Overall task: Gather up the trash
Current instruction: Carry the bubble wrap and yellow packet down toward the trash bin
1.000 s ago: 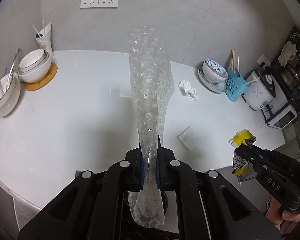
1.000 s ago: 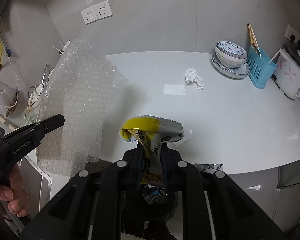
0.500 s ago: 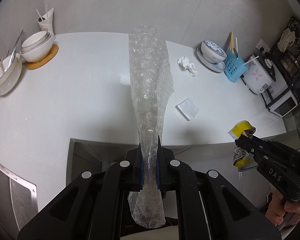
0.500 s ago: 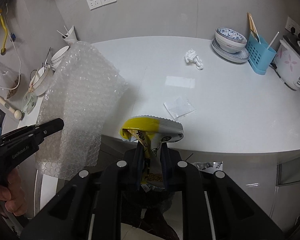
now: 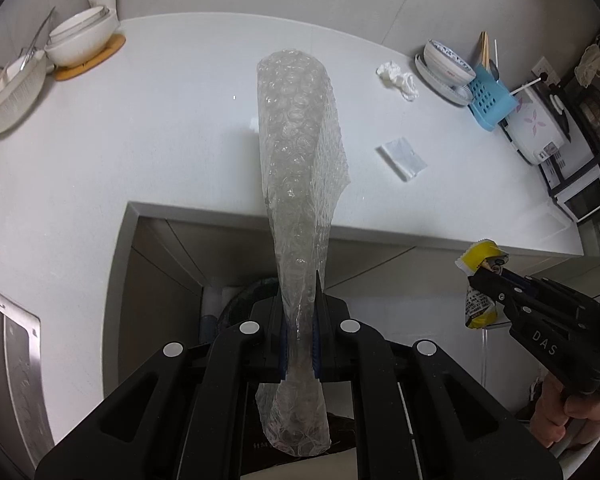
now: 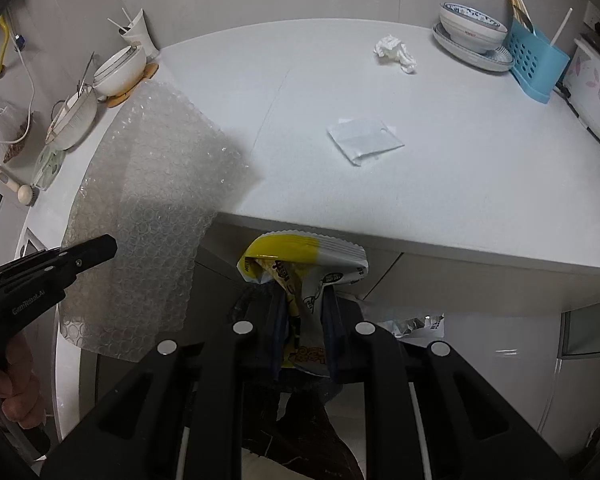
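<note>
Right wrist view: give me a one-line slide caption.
Right hand-held gripper shut on a yellow snack wrapper below the counter edge; tissue and flat packet remain on top.

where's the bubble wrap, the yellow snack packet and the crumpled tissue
bubble wrap [image 5: 296,152], left wrist view, middle of the sheet above the pads
yellow snack packet [image 6: 300,250], right wrist view, its yellow top
crumpled tissue [image 6: 394,52], right wrist view, centre of the wad

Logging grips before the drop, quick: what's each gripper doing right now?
Left gripper: shut on the bubble wrap.
Right gripper: shut on the yellow snack wrapper.
</note>
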Demonstrator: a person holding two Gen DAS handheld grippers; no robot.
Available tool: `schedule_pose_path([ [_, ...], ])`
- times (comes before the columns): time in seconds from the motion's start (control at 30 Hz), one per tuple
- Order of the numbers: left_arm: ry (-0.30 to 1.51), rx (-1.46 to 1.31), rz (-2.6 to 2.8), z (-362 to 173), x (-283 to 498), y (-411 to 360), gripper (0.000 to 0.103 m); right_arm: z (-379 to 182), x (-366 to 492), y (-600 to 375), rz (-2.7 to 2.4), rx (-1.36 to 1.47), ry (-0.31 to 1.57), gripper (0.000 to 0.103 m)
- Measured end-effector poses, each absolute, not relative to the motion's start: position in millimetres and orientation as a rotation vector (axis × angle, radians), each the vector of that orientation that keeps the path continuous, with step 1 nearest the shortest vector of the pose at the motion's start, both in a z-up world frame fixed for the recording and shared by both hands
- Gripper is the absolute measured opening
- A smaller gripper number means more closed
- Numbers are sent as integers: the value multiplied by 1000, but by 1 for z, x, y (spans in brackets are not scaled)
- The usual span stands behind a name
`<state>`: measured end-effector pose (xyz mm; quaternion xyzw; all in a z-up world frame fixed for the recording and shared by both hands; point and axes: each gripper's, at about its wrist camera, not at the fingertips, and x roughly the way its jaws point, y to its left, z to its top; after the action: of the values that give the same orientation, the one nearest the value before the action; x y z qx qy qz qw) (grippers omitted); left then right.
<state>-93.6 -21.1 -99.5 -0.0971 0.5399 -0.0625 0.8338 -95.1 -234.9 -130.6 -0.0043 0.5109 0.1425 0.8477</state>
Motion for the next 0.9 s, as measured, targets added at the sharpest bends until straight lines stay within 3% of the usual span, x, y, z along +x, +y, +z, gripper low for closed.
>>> schedule_pose_path([
  [0.9, 1274, -38, -122, -263, -115, -52, 8, -244, -88, -228, 335, -28, 1155, 15],
])
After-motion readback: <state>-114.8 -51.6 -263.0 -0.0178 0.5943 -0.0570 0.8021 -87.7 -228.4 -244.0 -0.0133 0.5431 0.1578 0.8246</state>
